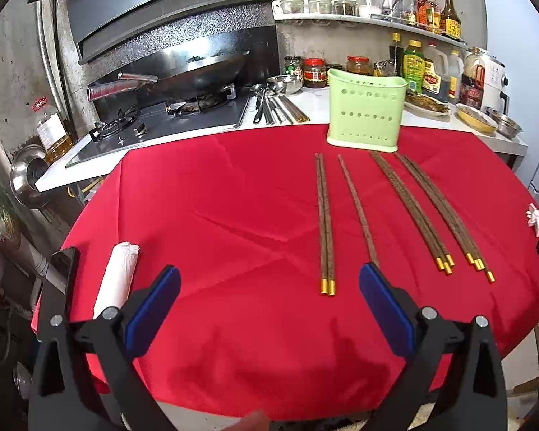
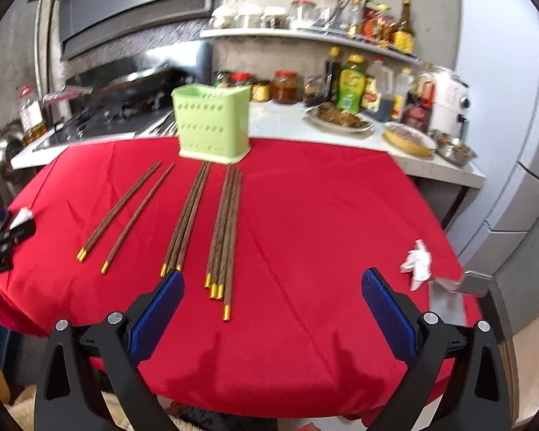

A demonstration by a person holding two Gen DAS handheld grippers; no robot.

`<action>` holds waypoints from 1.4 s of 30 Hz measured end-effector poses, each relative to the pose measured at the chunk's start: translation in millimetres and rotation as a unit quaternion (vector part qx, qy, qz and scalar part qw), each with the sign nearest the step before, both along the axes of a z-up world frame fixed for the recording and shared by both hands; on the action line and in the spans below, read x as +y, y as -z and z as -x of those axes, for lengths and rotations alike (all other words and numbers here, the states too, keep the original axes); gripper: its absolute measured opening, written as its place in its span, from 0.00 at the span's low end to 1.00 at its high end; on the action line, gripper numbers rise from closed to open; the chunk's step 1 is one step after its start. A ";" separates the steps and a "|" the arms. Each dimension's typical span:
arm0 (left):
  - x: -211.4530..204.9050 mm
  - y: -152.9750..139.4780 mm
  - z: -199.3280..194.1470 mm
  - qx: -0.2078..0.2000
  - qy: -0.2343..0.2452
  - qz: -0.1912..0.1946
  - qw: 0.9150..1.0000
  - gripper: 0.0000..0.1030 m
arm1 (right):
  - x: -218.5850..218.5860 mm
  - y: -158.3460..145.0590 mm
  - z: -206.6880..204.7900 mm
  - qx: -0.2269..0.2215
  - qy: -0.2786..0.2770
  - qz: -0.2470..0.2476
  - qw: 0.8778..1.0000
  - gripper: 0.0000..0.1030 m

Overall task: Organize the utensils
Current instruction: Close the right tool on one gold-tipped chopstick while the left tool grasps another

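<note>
- Left wrist view: the left hand-held gripper is spread wide and grasps nothing, hovering above the near part of the red cloth that covers the counter.
- The paired chopsticks lie just ahead, between the two fingers, gold caps toward the camera. A single chopstick runs beside them, its near end hidden behind the right finger.
- Risk: closing on the pair may catch the single stick as well, or roll the thin sticks apart on the soft cloth.
- Two further bundles lie to the right; the green holder stands upright at the far edge of the cloth, well apart from the gripper.
- Right wrist view: the right hand-held gripper is likewise released and empty. This view is blurred.
- The rightmost bundle lies between its fingers, nearer the left finger, with uneven gold ends; one stick reaches further back.
- Risk: a grasp at the staggered ends may leave a stick behind or fan the bundle, which would then jam at the rim of the green holder.
- A crumpled white scrap lies near the right finger and may snag.
</note>
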State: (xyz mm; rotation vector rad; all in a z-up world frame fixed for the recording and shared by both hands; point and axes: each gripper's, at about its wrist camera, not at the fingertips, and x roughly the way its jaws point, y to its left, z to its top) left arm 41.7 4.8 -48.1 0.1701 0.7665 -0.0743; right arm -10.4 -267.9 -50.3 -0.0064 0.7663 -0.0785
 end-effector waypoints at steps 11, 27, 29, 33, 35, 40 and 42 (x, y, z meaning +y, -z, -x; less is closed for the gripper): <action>-1.4 32.4 -7.9 0.028 0.029 0.015 0.999 0.83 | 8.6 50.5 -14.0 0.037 -0.017 0.002 0.999 0.90; -0.6 49.1 -9.3 0.050 0.063 0.030 0.996 0.63 | 14.9 70.0 -27.1 0.052 -0.055 -0.021 0.997 0.19; -3.7 50.7 -8.1 0.053 0.079 0.039 0.995 0.61 | 14.5 70.5 -28.4 0.049 -0.055 -0.027 0.997 0.17; -7.8 52.9 -8.1 0.055 0.094 0.050 0.993 0.57 | 5.0 69.8 -29.7 0.050 -0.032 -0.019 0.998 0.07; -8.8 54.8 -10.9 0.057 0.095 0.054 0.992 0.51 | -2.3 69.7 -30.1 0.053 -0.022 -0.023 0.998 0.07; -5.3 61.9 -29.1 0.071 0.063 0.067 0.993 0.34 | -16.1 69.4 -31.7 0.056 0.001 -0.022 0.998 0.07; -5.4 64.7 -34.3 0.075 0.061 0.071 0.993 0.33 | -17.4 69.8 -32.5 0.056 0.001 -0.023 0.998 0.07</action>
